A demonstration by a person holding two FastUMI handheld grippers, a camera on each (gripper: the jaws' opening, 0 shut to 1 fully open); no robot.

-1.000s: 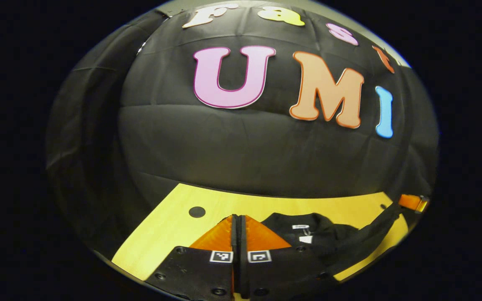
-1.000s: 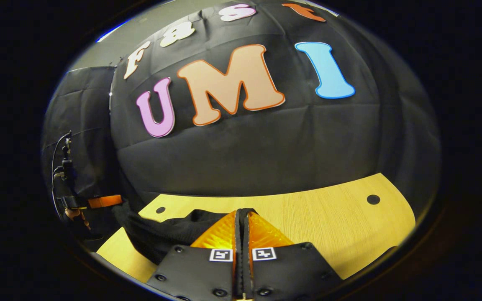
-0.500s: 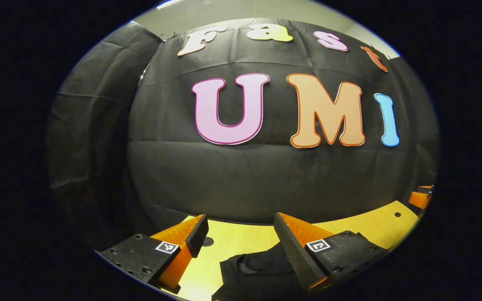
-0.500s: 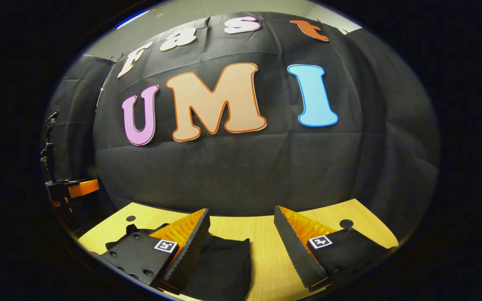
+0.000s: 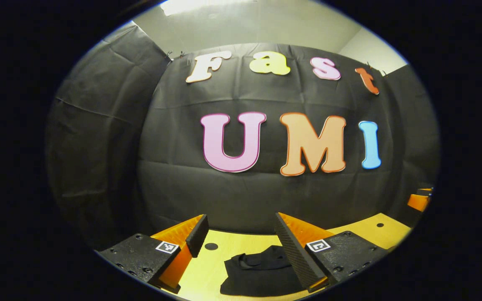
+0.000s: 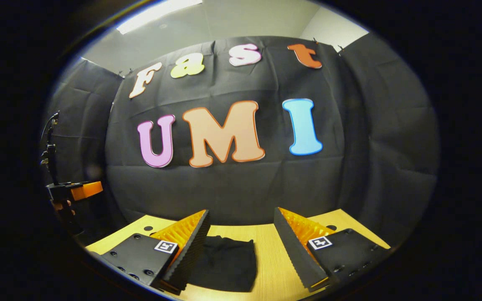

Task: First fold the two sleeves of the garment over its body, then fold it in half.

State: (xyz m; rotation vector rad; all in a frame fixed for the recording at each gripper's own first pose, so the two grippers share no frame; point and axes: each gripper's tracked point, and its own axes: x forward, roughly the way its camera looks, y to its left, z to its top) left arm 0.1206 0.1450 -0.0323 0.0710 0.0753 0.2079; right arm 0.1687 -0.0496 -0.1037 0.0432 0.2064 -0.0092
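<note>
The garment (image 5: 262, 271) lies folded in a small dark bundle on the yellow table (image 5: 207, 271). The folding looks done, so no new grab seems needed. The left gripper (image 5: 241, 234) and right gripper (image 6: 243, 230) are spread wide and hold nothing. In the right gripper view a hand (image 6: 63, 207) is seen far off.

The black garment (image 5: 262, 276) (image 6: 226, 263) lies on the wooden surface (image 6: 268, 255) — folded into a compact, slightly rumpled rectangle.
</note>
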